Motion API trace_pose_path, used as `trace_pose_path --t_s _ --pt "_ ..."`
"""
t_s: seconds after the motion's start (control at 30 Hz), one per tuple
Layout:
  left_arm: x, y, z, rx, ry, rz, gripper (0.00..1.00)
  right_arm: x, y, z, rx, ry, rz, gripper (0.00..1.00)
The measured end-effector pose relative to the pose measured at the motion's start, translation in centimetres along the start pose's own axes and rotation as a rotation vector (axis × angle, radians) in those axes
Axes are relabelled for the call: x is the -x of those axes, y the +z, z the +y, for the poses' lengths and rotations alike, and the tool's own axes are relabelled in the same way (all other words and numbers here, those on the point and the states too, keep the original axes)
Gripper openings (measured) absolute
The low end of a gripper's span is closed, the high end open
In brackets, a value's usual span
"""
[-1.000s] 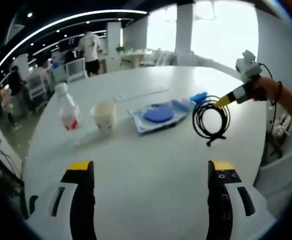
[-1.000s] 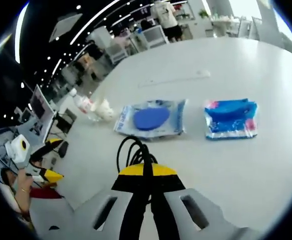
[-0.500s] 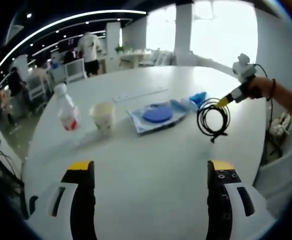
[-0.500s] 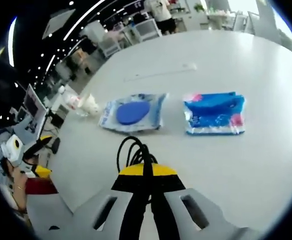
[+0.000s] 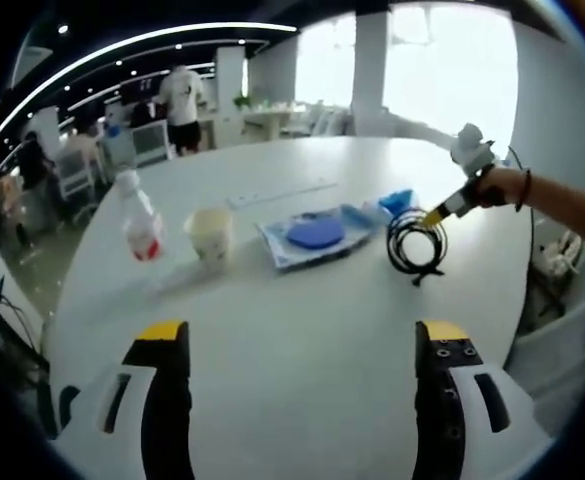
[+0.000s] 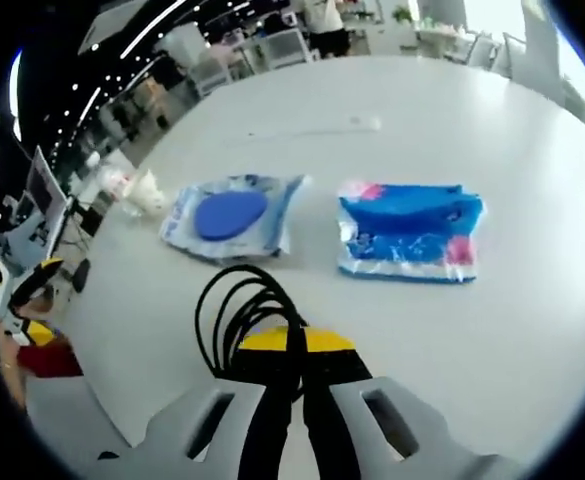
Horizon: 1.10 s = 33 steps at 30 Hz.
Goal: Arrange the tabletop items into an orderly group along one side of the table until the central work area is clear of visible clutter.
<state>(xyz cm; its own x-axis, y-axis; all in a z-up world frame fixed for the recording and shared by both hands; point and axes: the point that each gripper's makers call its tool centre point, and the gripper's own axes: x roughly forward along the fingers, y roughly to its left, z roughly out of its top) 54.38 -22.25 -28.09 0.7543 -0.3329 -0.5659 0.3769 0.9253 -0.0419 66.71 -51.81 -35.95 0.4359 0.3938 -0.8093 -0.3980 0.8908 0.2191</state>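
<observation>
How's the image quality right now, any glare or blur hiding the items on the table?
Left gripper view: bright windows behind wash out the far edge of the table, and the bottle and cup look soft. Right gripper view: the coiled cable and blue packet read clearly; fisheye bends the table edge.

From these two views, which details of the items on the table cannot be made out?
- Printed text on the blue packet: too blurred in the right gripper view.
- Part of the black cable coil: hidden behind the right gripper, which is shut on it.
- Label of the plastic bottle: too small in the left gripper view.
- Inside of the paper cup: hidden by its own rim.
</observation>
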Motion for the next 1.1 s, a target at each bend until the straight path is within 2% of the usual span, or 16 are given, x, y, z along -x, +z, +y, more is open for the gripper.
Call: trace_pose_path --t_s 0.3,0.4,0.53,0.83,0.93,1.1 --pt "0.8 -0.4 1.1 0.027 0.018 0.001 0.90 -1.8 -0.5 -1.3 0.095 -0.064 0.029 0.02" --pt "0.9 -0.6 1.3 0.028 0.025 0.006 0.90 -2.1 -0.4 -2.0 0.142 -0.119 0.033 0.03" --pt "1.0 -0.8 1.4 0.032 0.027 0.010 0.90 -2.5 -0.6 -2.3 0.141 -0.129 0.039 0.03" --pt "1.3 -1.1 1.6 0.040 0.033 0.008 0.90 -3.1 -0.6 -2.8 0.259 -0.166 0.041 0.09" --pt "1.3 -1.2 1.6 0.040 0.031 0.015 0.90 -2.8 -0.3 -2.5 0.266 -0.167 0.025 0.14" --pt "1.3 -1.1 1.6 0.044 0.032 0.011 0.90 -2.0 0.5 -1.2 0.162 -0.110 -0.042 0.31"
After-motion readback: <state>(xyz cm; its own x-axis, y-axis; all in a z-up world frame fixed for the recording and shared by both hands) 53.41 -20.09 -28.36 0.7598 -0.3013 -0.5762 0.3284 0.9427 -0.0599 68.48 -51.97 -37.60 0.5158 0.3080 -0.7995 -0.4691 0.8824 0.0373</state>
